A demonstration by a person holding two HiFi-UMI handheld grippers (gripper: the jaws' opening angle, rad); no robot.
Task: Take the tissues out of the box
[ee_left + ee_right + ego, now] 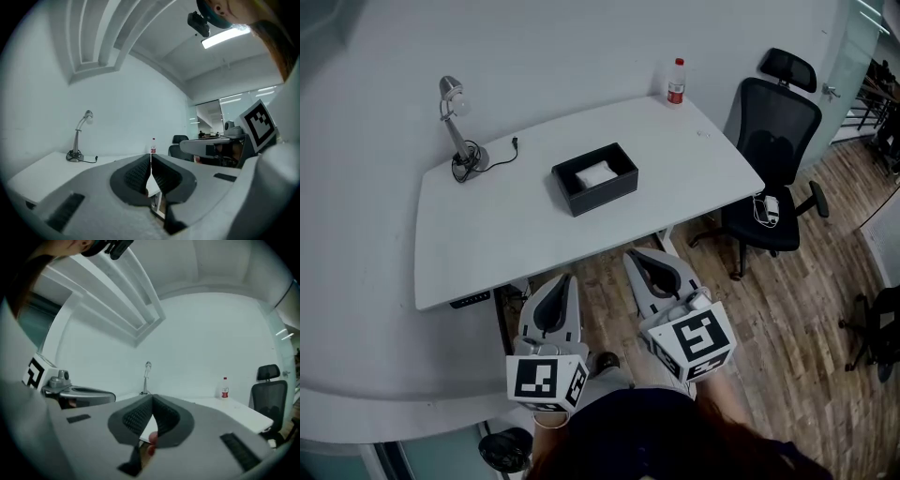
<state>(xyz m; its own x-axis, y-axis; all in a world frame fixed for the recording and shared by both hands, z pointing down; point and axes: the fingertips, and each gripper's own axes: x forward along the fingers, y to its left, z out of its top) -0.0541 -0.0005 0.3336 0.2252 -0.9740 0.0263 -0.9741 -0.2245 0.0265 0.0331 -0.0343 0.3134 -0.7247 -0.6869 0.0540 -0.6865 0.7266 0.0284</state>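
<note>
A black open box [594, 178] stands in the middle of the white table [487, 234], with white tissues [595, 174] lying inside it. Both grippers hover in front of the table's near edge, well short of the box, and point toward it. My left gripper [567, 278] [151, 157] is shut, its dark ribbed pads meeting at the tip with nothing between them. My right gripper [635, 253] [153, 398] is shut too and holds nothing. The jaws hide the box in both gripper views.
A grey desk lamp [459, 131] [77, 140] [147, 378] with its cord stands at the table's far left. A red-labelled bottle [676, 82] [153, 146] [225, 387] is at the far right corner. A black office chair [773, 159] [269, 394] stands right of the table on the wooden floor.
</note>
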